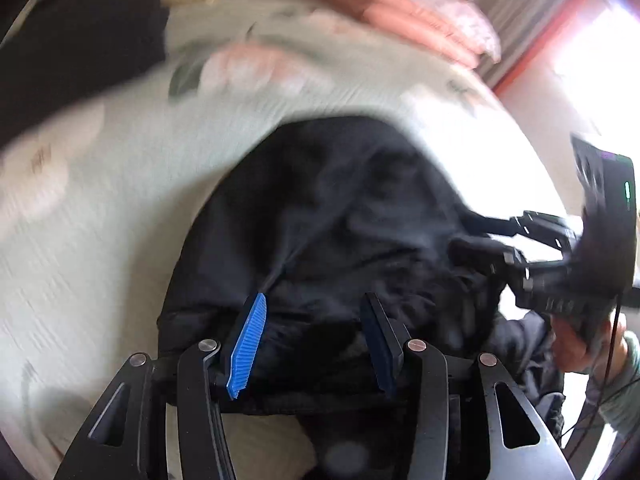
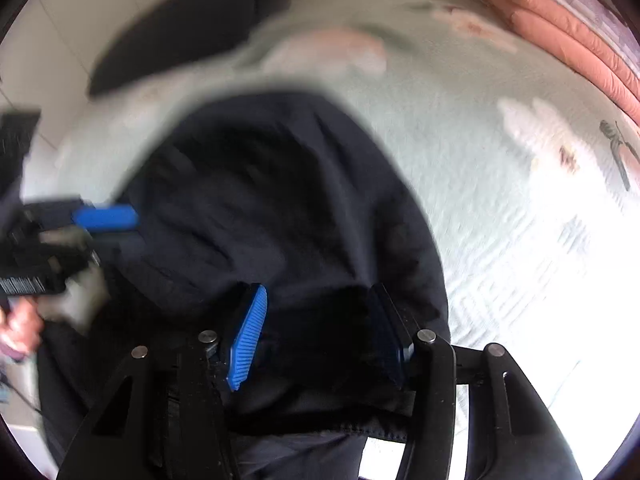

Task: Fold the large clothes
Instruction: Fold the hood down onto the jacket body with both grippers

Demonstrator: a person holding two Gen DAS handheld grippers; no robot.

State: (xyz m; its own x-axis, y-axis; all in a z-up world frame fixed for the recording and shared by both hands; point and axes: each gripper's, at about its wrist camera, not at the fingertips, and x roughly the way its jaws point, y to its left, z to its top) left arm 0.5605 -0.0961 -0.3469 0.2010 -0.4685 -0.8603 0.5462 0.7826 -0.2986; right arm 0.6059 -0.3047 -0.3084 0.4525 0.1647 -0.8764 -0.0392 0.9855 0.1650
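Note:
A large black garment (image 1: 340, 216) lies bunched on a pale floral bedspread (image 1: 120, 184); it also fills the middle of the right wrist view (image 2: 260, 184). My left gripper (image 1: 314, 304) has its blue-padded jaws spread wide, with the garment's near edge lying between them. My right gripper (image 2: 320, 300) is spread the same way over the garment's edge. The right gripper also shows at the right of the left wrist view (image 1: 492, 236), against the cloth. The left gripper shows at the left of the right wrist view (image 2: 112, 226). Both views are blurred by motion.
Folded pink and patterned bedding (image 1: 412, 12) is stacked at the far right of the bed (image 2: 568, 32). Another dark cloth (image 1: 76, 48) lies at the far left (image 2: 188, 20). A bright window and red frame (image 1: 560, 40) are to the right.

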